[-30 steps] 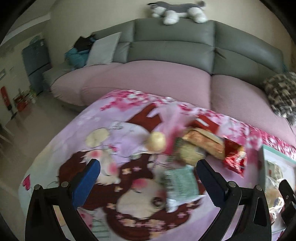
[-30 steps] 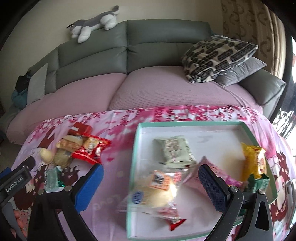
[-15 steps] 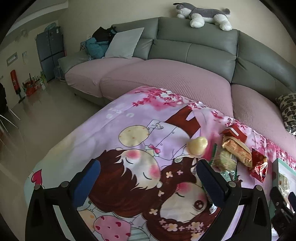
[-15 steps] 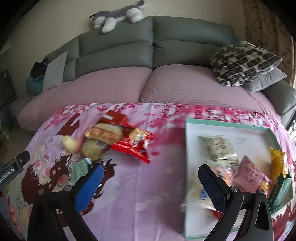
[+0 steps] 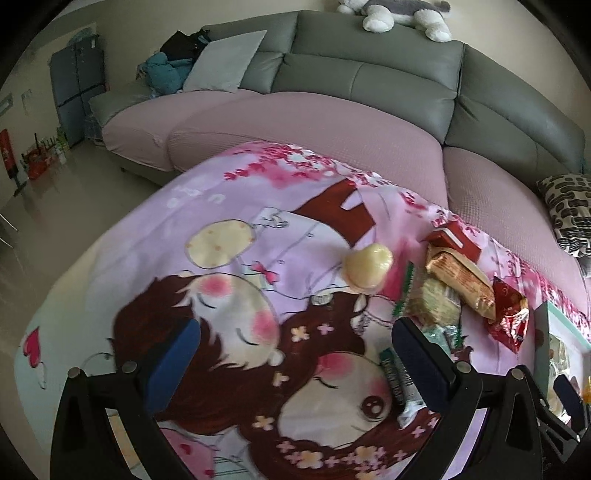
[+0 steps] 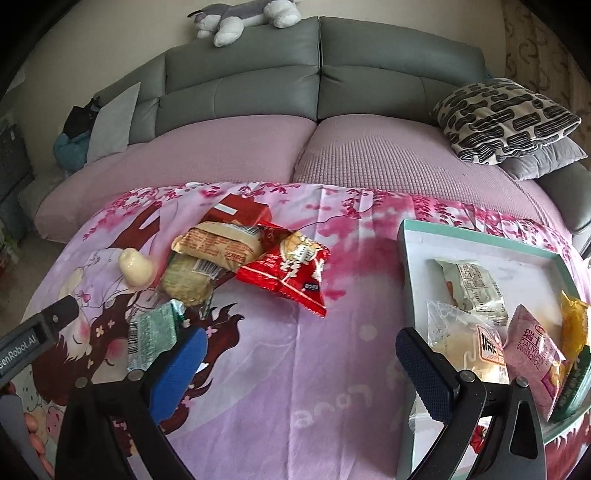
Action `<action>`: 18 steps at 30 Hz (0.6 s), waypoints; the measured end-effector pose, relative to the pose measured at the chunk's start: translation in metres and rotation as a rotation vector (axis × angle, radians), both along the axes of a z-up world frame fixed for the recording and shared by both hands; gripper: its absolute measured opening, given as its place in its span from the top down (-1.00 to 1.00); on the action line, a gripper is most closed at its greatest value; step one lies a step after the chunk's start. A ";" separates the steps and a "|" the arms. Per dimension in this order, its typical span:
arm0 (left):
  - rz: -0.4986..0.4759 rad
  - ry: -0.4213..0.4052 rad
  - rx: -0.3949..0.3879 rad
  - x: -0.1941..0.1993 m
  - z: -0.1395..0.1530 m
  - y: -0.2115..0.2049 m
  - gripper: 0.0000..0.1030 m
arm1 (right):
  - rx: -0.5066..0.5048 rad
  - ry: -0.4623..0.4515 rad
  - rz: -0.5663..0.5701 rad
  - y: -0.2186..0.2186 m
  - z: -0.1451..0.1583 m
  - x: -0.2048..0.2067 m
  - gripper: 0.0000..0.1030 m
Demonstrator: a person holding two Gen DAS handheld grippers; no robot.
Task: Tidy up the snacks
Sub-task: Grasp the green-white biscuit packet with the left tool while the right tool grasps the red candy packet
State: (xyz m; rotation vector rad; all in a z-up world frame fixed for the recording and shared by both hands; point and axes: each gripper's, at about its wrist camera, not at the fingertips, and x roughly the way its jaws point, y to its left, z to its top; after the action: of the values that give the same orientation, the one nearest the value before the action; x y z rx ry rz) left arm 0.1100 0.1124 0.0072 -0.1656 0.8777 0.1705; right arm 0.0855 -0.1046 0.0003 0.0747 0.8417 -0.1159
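Note:
A pile of snacks lies on the cartoon tablecloth: a red bag, a tan bread pack, a red box, a green-wrapped cake, a pale yellow bun and a green packet. The teal-rimmed tray on the right holds several packets, among them a pink one. My right gripper is open over bare cloth between pile and tray. My left gripper is open, left of the pile; the bun lies beyond it and the green packet by its right finger.
A grey sofa with pink seat covers runs behind the table. A patterned cushion lies on its right end and a plush dog on the backrest. The floor drops off left of the table.
My right gripper has swung left from over the tray to the cloth between tray and pile. My left gripper has swung left off the snack pile and now edged back right.

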 end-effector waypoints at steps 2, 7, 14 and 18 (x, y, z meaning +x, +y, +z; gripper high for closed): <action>-0.014 0.000 -0.012 0.002 -0.002 -0.005 -1.00 | -0.001 -0.007 -0.008 -0.004 0.000 0.001 -1.00; -0.071 0.011 -0.019 0.008 -0.010 -0.020 -1.00 | 0.058 -0.052 -0.026 -0.015 0.008 0.000 -1.00; -0.104 0.046 -0.058 0.015 -0.019 -0.027 -1.00 | 0.112 -0.089 -0.044 -0.025 0.018 0.007 -1.00; -0.127 0.071 -0.093 0.018 -0.024 -0.035 -1.00 | 0.175 -0.090 -0.034 -0.029 0.017 0.019 -1.00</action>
State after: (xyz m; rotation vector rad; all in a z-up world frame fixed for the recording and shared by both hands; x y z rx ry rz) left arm 0.1283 0.0779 -0.0171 -0.1906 0.9649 0.0176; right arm 0.1041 -0.1336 0.0168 0.2564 0.7597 -0.0698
